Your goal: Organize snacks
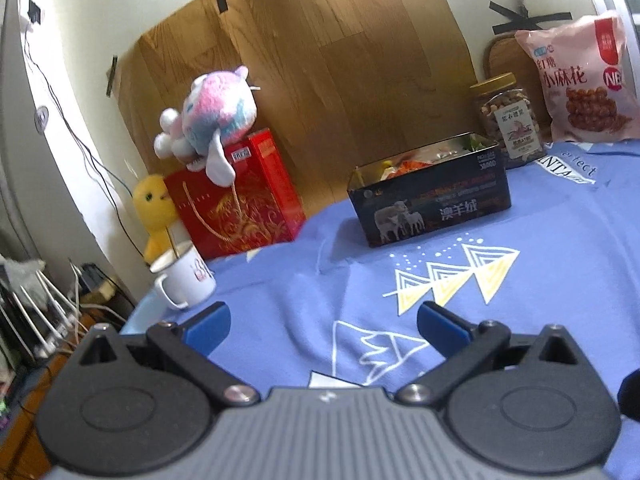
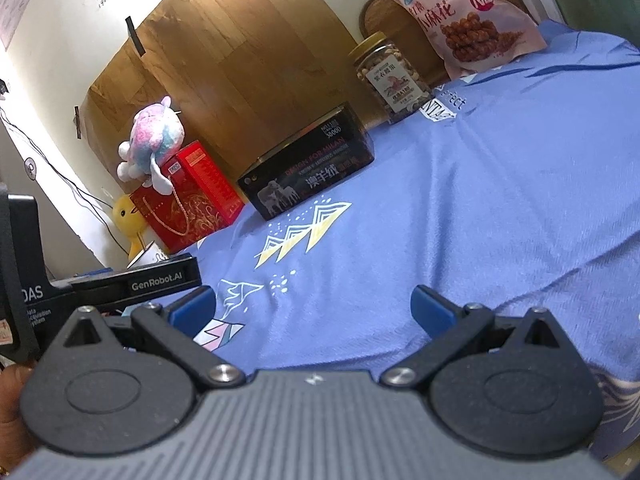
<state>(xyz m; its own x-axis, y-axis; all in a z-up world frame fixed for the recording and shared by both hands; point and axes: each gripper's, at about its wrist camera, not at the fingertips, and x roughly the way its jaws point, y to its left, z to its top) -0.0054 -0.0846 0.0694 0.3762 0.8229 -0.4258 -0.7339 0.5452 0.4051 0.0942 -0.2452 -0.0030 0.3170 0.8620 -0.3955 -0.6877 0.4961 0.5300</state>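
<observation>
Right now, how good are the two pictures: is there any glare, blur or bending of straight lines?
Left wrist view: the wooden board bows from fisheye distortion, and the black tin and pink snack bag are slightly soft. Right wrist view: bright glare washes out the wall above the board, the nut jar label is blurred, and the right claw is sharp.

Left gripper [image 1: 323, 325] and right gripper [image 2: 313, 307] — both low, level, jaws wide apart, empty.
</observation>
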